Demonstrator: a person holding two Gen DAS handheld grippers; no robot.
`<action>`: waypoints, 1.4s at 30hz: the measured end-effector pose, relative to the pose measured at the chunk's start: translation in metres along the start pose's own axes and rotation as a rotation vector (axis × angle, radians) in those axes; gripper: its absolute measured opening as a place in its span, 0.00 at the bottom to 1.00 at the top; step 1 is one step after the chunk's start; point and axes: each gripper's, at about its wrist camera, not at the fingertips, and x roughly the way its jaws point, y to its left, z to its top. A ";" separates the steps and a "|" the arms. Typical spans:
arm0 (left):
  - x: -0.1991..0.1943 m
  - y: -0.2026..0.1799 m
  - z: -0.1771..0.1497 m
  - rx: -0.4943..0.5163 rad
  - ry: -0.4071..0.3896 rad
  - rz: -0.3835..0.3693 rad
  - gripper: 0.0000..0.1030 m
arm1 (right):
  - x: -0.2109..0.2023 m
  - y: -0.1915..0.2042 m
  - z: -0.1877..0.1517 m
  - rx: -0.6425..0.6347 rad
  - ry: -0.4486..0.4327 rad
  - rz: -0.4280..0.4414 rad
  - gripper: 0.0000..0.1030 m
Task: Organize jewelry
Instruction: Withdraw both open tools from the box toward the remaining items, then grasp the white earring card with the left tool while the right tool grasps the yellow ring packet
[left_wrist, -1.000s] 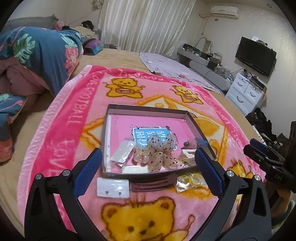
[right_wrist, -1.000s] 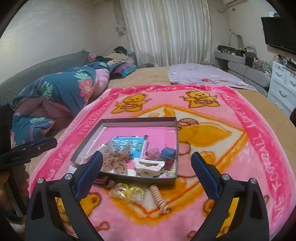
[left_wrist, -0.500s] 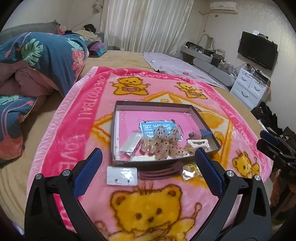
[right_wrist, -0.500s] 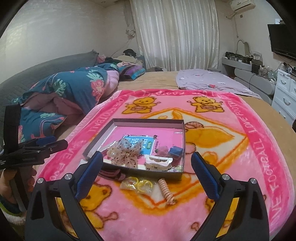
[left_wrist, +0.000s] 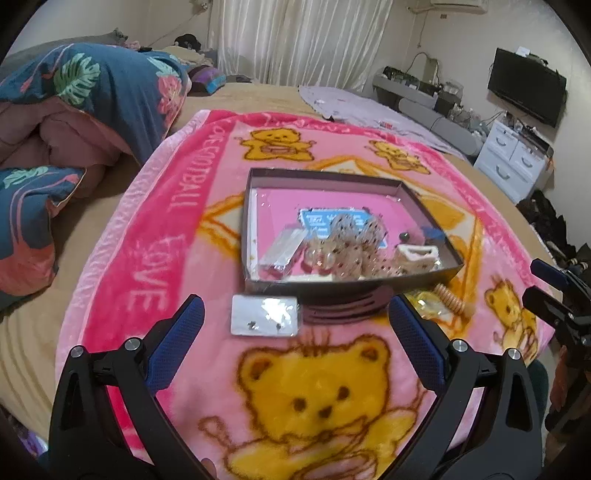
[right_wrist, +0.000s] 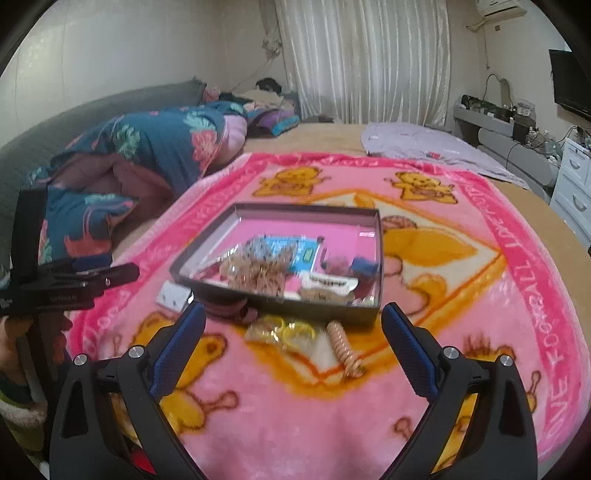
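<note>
Both jaws are standing wide apart on my left gripper (left_wrist: 295, 325) and my right gripper (right_wrist: 293, 330), each gripping nothing and hovering over the pink bear blanket (left_wrist: 321, 398). Just ahead of the left one, an earring card (left_wrist: 264, 315) is lying flat beside a dark hair comb (left_wrist: 347, 306). Ahead of the right one, a packet of yellow hair ties (right_wrist: 284, 332) and a spiral hair tie (right_wrist: 345, 349) are resting just outside the tray. Beyond them, the dark tray (left_wrist: 255, 177) is holding a sequined bow (left_wrist: 354, 247), a white claw clip (right_wrist: 328, 283) and a blue card (right_wrist: 295, 249).
</note>
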 end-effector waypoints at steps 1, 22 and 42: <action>0.002 0.001 -0.002 0.000 0.005 0.003 0.91 | 0.003 0.002 -0.003 -0.004 0.010 -0.001 0.92; 0.068 0.028 -0.027 -0.038 0.152 0.055 0.91 | 0.088 0.028 -0.039 -0.214 0.158 -0.085 0.92; 0.104 0.028 -0.026 -0.019 0.188 0.065 0.91 | 0.140 0.048 -0.041 -0.403 0.155 -0.122 0.55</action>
